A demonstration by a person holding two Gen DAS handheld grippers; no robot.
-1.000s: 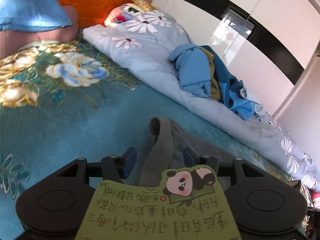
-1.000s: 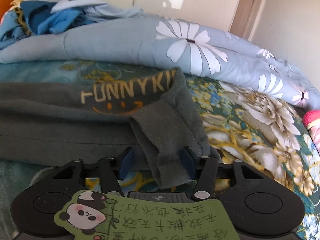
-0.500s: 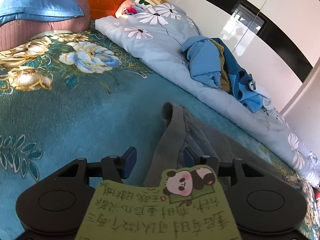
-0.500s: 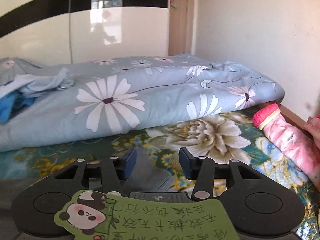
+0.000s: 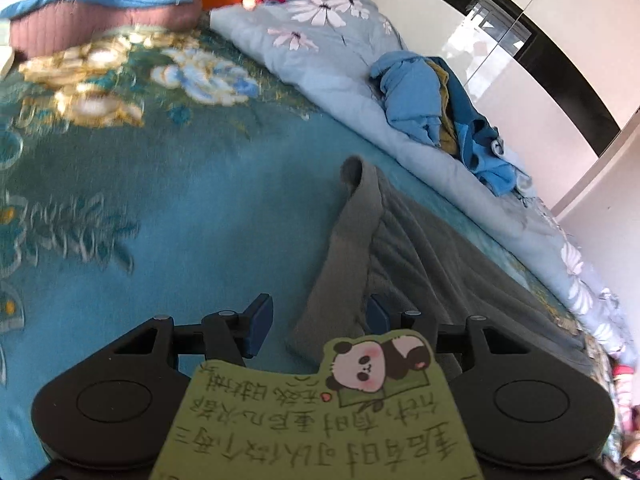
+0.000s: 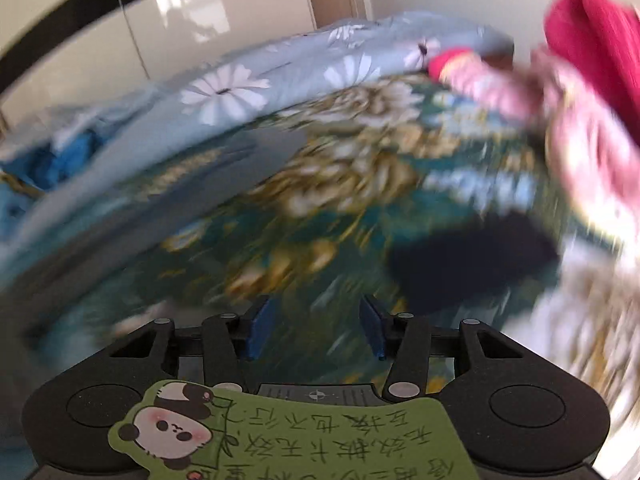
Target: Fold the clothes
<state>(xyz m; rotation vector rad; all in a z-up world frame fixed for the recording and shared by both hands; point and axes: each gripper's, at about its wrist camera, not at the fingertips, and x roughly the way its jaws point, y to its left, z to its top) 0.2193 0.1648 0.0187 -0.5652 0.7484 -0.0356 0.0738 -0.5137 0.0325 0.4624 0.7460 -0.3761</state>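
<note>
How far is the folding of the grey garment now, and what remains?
Partly done, it seems: the grey garment lies on the teal bedspread with one strip turned over along its edge. In hand: that strip lies between the open fingers of the left claw. The right claw is open and empty. Left: further folds, and the blue clothes pile on the floral quilt looks unfolded.

Black grippers, blue fingers [image 5: 260,322], panda notes

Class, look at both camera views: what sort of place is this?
Most likely a bedroom: a floral bedspread with pillows at its head, a daisy-print quilt along one side, and glossy wardrobe doors behind.
</note>
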